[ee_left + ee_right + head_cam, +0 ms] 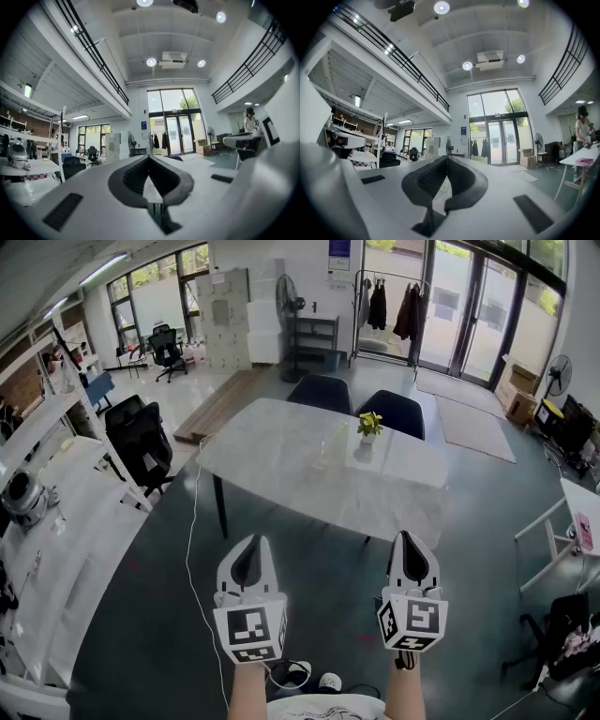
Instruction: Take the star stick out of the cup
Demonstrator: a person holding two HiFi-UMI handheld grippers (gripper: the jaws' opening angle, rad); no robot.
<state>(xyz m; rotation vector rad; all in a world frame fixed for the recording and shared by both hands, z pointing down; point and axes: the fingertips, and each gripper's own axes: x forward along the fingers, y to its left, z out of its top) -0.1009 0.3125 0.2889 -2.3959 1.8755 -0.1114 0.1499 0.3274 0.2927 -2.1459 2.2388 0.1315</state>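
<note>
A pale marble table [281,465] stands a few steps ahead in the head view. On it is a small clear cup-like thing [323,454], too small for me to make out a stick in it. Beside it sits a white pot of yellow flowers [369,426]. My left gripper [251,542] and right gripper [410,536] hang side by side over the dark floor, well short of the table. Both point forward and slightly up. In the left gripper view the left gripper [149,157] has its jaws together with nothing between them. The right gripper [446,159] looks the same in its own view.
Two dark chairs [356,399] stand behind the table. White shelving [47,493] and a black office chair [141,442] line the left side. Another white table [581,512] is at the right, with a person [582,129] near it. A white cable [192,559] trails across the floor.
</note>
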